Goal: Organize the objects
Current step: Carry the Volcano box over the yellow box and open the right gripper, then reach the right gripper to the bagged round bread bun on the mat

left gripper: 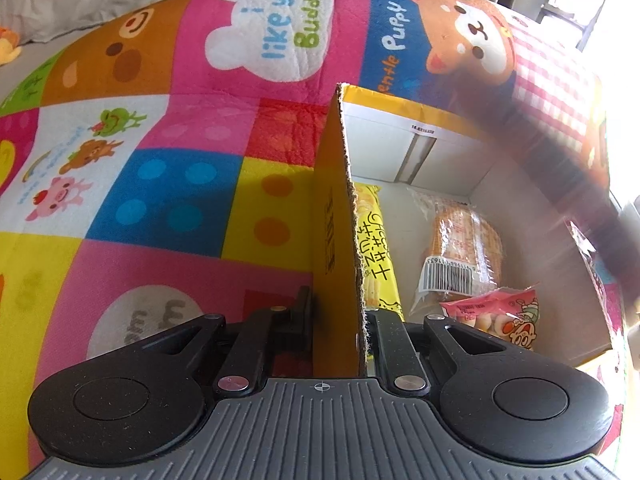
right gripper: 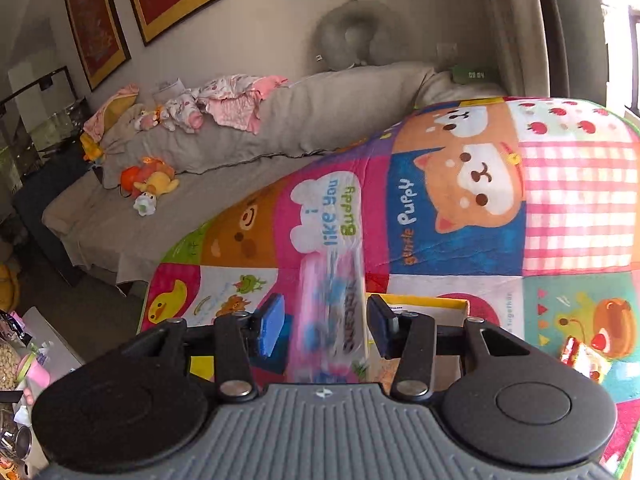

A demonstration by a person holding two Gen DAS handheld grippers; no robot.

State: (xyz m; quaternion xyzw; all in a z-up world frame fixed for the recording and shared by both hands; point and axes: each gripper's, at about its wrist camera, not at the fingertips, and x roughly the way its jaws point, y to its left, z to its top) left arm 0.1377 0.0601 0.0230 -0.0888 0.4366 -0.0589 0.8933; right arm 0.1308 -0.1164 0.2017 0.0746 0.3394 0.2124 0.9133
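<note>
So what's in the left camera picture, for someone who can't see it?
The left gripper is clamped on the wall of a yellow cardboard box sitting on a colourful cartoon play mat. Inside lie a yellow snack bag, a clear wrapped pack and a pink snack packet.

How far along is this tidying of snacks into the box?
Done: a yellow snack bag, a clear-wrapped biscuit pack and a pink candy packet lie inside the yellow cardboard box. In hand: the left gripper clamps the box wall; a blurred pink-and-blue packet sits between the right gripper's open jaws. What remains is unclear.
</note>
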